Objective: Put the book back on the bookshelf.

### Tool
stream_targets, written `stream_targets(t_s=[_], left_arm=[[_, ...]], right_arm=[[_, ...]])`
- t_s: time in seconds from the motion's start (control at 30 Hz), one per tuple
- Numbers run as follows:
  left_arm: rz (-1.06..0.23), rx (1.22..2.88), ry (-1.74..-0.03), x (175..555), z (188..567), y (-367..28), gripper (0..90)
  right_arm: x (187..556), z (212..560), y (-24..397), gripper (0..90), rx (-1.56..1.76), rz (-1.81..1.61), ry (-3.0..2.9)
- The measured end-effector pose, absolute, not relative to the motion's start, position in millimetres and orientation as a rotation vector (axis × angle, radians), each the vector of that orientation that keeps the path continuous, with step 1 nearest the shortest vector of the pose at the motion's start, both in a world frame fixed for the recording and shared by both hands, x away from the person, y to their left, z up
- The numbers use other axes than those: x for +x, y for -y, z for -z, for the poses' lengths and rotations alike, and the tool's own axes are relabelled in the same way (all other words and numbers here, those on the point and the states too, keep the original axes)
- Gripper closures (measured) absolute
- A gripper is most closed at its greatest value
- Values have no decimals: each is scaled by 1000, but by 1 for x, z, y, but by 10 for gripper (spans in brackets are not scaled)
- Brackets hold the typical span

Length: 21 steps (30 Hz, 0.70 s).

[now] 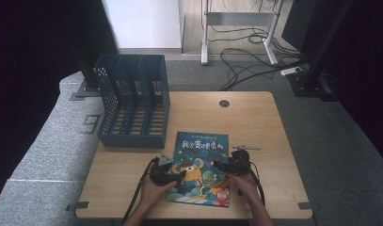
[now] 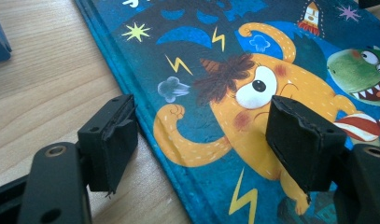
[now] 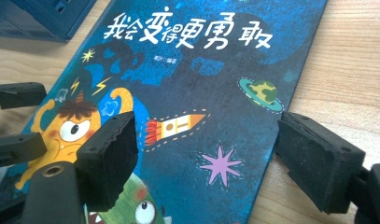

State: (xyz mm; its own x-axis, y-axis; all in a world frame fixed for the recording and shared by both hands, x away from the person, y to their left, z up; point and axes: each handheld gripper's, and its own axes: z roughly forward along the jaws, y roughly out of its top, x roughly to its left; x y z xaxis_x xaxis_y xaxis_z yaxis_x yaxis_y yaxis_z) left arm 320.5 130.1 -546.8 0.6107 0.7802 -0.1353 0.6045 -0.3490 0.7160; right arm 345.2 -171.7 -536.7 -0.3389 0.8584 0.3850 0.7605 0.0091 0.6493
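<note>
Lying flat at the near middle of the table [image 1: 255, 117], cover up, the book [image 1: 201, 155] is what both grippers are set for. Left gripper [image 1: 172, 175] sits at the book's left edge, jaws spread: in the left gripper view one pad [image 2: 114, 140] is over bare wood just off the edge, the other pad [image 2: 303, 140] over the orange monster on the cover, neither pressing. Right gripper [image 1: 225, 165] is at the right edge, jaws spread too; in the right gripper view one pad [image 3: 110, 158] hangs over the cover, the other [image 3: 318, 158] over wood beside the edge.

Step, as I judge it: lining up for a two-sided pickup, grip not yet made. Next move prob. calls for getting a pad under each edge, hard w/ a thin book flat on wood, so tip or slide it first, then close both evenly to stop it twisting.

File rack [image 1: 132, 101], blue, stands at the table's far left corner, apart from the book. Its slots look empty; likely where the book goes, upright.
</note>
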Motion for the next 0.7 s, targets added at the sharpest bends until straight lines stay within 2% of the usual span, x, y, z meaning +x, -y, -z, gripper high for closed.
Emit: stream_targets(t_s=[0.7], left_arm=[[-258, 2054, -1096, 322, 546, -134, 244]], right_arm=[[343, 527, 178, 215, 1744, -1352, -2108]])
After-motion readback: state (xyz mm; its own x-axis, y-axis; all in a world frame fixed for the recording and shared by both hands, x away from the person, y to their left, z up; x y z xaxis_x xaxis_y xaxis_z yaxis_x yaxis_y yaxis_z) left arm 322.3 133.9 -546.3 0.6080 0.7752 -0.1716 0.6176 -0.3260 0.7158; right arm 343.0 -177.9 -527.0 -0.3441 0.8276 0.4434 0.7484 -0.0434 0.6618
